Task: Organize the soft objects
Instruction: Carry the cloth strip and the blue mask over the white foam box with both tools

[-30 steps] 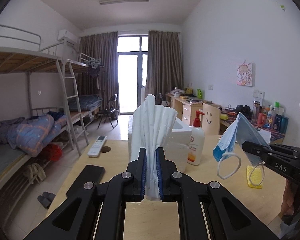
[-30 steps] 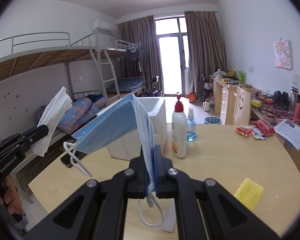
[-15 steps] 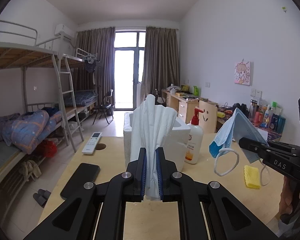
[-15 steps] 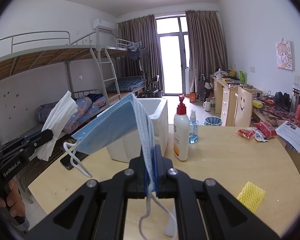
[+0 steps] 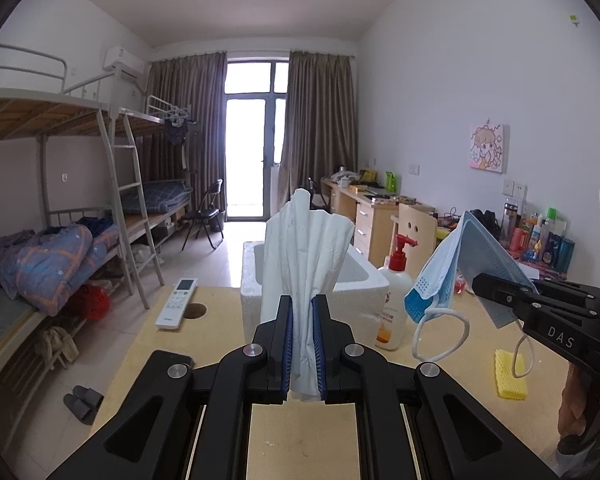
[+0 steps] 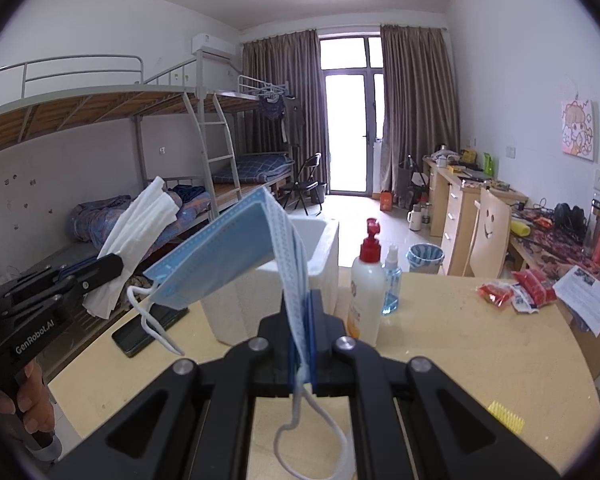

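My left gripper (image 5: 302, 340) is shut on a folded white tissue (image 5: 304, 256) that stands up above the wooden table. It also shows in the right wrist view (image 6: 140, 220). My right gripper (image 6: 302, 336) is shut on a blue face mask (image 6: 228, 252) whose ear loops hang down. The mask also shows in the left wrist view (image 5: 460, 268), to the right of the tissue. A white foam box (image 5: 356, 280) stands open on the table behind both, and it shows in the right wrist view (image 6: 320, 248). A yellow sponge (image 5: 510, 374) lies at the right.
A lotion pump bottle (image 5: 394, 304) stands right of the foam box, a blue spray bottle (image 6: 391, 280) beside it. A black phone (image 6: 148, 328) and a white remote (image 5: 178, 308) lie at the table's left. Red snack packets (image 6: 516, 288) lie far right.
Both grippers have risen and drawn back a little, with the tissue and the mask still held. The box and bottles sit lower and farther in both views.
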A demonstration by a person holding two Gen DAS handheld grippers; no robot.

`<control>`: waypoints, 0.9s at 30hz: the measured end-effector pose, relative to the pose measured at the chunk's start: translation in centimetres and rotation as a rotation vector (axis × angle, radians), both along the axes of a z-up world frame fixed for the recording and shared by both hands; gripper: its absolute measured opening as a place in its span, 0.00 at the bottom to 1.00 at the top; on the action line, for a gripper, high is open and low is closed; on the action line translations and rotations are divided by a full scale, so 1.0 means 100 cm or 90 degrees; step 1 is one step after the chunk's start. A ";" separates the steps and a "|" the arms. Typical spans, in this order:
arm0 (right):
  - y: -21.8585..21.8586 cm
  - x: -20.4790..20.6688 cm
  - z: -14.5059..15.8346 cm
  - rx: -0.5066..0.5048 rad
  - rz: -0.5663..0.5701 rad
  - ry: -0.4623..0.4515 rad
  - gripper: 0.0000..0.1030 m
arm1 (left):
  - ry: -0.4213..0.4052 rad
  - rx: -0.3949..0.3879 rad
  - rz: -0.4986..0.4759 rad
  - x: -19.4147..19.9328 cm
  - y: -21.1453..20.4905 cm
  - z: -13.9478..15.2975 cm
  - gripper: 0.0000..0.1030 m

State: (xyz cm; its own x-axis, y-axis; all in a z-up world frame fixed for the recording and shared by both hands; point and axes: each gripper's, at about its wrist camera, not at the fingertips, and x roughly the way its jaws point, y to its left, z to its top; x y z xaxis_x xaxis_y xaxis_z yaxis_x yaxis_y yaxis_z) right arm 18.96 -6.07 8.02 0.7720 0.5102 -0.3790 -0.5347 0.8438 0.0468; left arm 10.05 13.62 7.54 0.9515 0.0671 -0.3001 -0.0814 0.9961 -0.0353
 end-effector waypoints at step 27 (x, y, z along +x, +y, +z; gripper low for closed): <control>0.047 0.088 0.012 -0.050 0.015 0.010 0.07 | 0.021 0.004 0.012 0.091 0.031 0.012 0.10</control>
State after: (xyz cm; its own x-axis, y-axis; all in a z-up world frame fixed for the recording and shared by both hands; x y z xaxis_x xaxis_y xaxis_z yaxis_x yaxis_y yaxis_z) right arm 27.74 -1.39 9.20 0.7535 0.4969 -0.4305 -0.5547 0.8320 -0.0105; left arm 19.14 16.76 8.76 0.9397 0.0873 -0.3308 -0.1015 0.9945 -0.0257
